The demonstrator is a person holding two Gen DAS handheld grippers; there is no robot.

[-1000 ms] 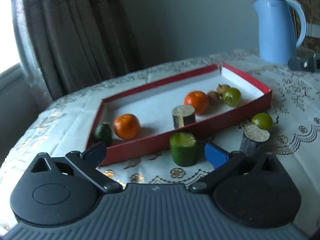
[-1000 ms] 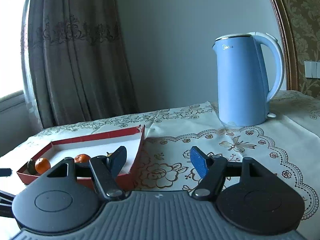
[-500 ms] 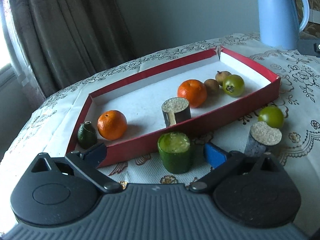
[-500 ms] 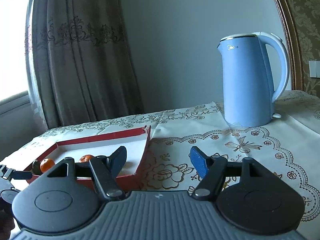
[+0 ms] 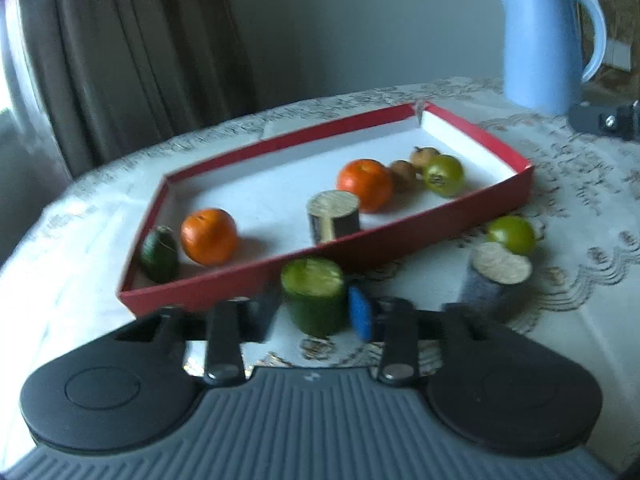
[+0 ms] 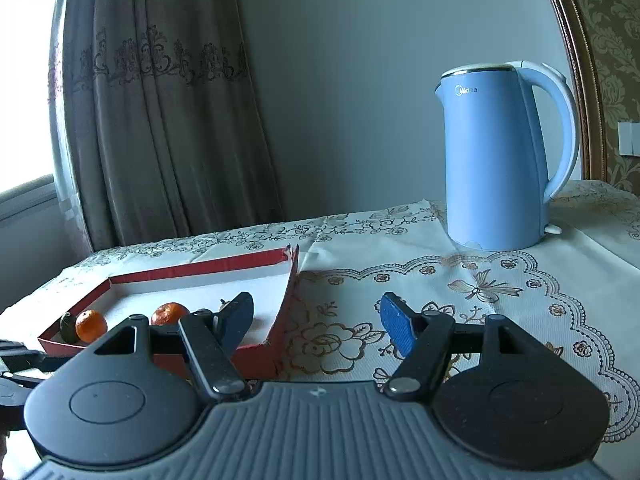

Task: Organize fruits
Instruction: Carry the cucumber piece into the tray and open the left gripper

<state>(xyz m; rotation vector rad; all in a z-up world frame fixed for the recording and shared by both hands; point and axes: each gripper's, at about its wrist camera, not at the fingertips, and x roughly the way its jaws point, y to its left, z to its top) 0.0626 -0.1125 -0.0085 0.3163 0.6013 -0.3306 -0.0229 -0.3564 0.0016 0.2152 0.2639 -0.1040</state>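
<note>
Now the left gripper [image 5: 314,312] jaws are closing around the green cylinder [image 5: 313,296], tray [image 5: 320,258] at twelve o'clock; lift follows; right gripper [image 6: 318,322] jaws apart.

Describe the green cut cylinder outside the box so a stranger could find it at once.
Start at the red box on the patterned tablecloth. Just outside its near wall stands the green cylinder, upright between the closing jaws of the left gripper. Unlike the grey cylinder and round green fruit beside it, it has dark green skin and a pale green cut top.
</note>
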